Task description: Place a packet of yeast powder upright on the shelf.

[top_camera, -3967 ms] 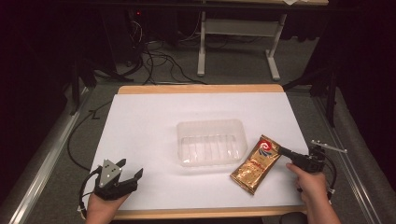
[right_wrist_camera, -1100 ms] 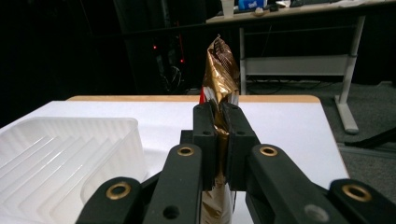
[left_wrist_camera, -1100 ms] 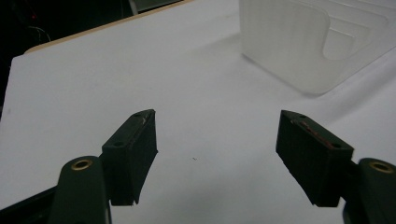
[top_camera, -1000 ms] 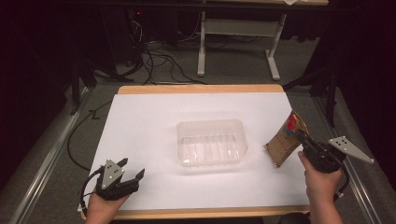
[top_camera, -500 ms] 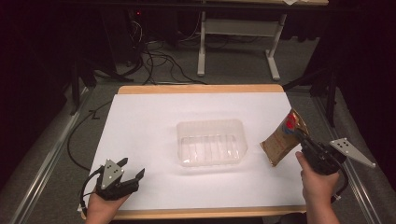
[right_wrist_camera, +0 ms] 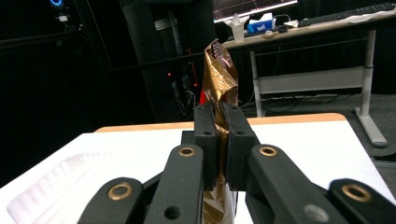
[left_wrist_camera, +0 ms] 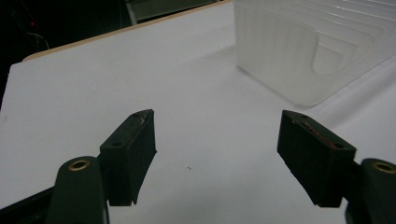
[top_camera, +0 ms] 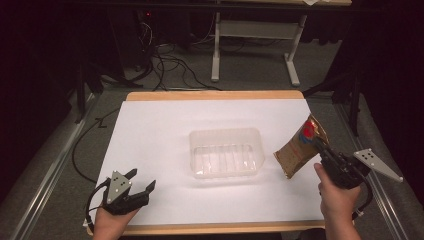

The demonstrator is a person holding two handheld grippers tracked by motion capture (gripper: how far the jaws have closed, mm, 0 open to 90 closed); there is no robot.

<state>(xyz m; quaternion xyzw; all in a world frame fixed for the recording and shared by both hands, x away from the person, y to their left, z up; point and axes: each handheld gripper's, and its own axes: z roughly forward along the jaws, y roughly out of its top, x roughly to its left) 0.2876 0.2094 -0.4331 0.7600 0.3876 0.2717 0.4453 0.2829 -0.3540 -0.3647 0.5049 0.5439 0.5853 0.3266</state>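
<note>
Two grippers are working over the white table: the right gripper is clamping a gold snack packet and holding it tilted above the table's right edge, just beside the clear plastic tray, while the left gripper is sitting near the front left corner, its jaws having just been opening with nothing between them.
</note>
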